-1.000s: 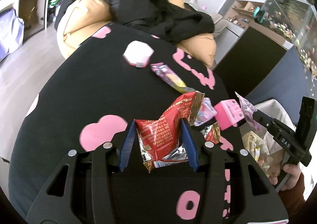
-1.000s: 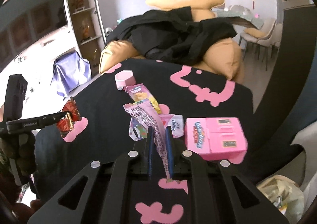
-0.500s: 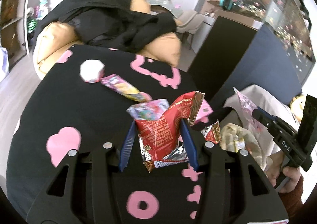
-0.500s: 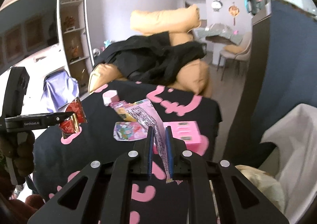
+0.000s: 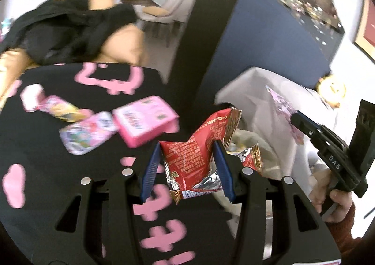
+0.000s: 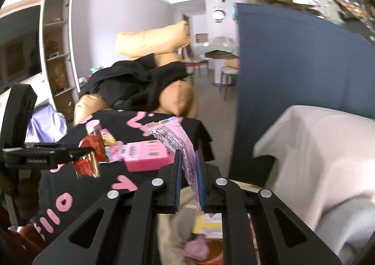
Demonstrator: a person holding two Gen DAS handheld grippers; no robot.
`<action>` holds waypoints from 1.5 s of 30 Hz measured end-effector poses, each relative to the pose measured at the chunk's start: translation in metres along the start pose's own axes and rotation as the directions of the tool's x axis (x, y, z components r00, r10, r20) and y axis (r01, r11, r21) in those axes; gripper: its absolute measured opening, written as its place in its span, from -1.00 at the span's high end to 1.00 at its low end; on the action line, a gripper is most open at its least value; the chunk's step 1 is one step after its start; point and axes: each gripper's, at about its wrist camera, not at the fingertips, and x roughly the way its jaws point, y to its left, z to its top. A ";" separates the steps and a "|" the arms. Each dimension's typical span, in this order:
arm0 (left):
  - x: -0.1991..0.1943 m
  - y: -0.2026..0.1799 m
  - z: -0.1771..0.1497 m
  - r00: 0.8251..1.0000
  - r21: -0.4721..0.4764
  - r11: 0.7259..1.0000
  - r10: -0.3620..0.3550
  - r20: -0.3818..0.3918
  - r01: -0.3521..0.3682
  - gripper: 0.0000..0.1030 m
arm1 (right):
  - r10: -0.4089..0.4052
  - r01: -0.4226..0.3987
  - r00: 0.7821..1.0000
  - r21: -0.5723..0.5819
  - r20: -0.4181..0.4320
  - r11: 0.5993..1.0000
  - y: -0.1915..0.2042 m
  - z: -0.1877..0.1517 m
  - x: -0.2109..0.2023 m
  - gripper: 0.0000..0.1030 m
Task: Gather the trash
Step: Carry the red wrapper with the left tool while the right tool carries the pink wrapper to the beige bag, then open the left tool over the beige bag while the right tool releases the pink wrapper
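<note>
My left gripper is shut on a crumpled red snack wrapper with a silver inside, held over the table's right edge beside the white-lined trash bin. In the right wrist view my right gripper is shut on a thin pink wrapper, above the bin's opening, where discarded packets lie. The left gripper with the red wrapper shows at the left of that view. The right gripper with its pink wrapper shows at the right of the left wrist view.
On the black table with pink shapes lie a pink box, a pink-purple packet, a yellow-pink wrapper and a small pink tub. A blue partition stands behind the bin. An orange sofa with black clothes lies beyond.
Both grippers have swung right from over the table toward the bin, each keeping its wrapper. The table items have slid left in both views and the bin's opening now shows below the right gripper.
</note>
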 end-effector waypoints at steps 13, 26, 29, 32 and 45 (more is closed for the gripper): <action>0.096 -0.109 -0.023 0.978 0.183 0.968 -0.143 -0.151 0.170 0.14 | -0.142 0.141 0.990 0.067 0.013 0.988 -0.071 -0.013 -0.042 0.75; 0.116 -0.097 -0.012 0.976 0.114 0.981 -0.139 -0.169 0.159 -0.10 | -0.144 0.146 0.989 0.103 -0.028 0.984 -0.085 -0.029 -0.031 0.75; 0.104 -0.081 -0.013 0.981 0.102 0.986 -0.114 -0.156 0.131 -0.10 | -0.130 0.135 0.990 0.109 -0.048 0.985 -0.081 -0.035 -0.021 0.75; 0.090 -0.067 -0.017 0.987 0.099 0.991 -0.075 -0.139 0.089 -0.10 | -0.120 0.127 0.990 0.105 -0.073 0.986 -0.076 -0.043 -0.011 0.75; 0.046 -0.036 -0.026 0.996 0.051 0.997 -0.045 -0.076 0.049 -0.11 | -0.066 0.088 0.980 0.111 -0.189 0.990 -0.052 -0.074 0.023 0.75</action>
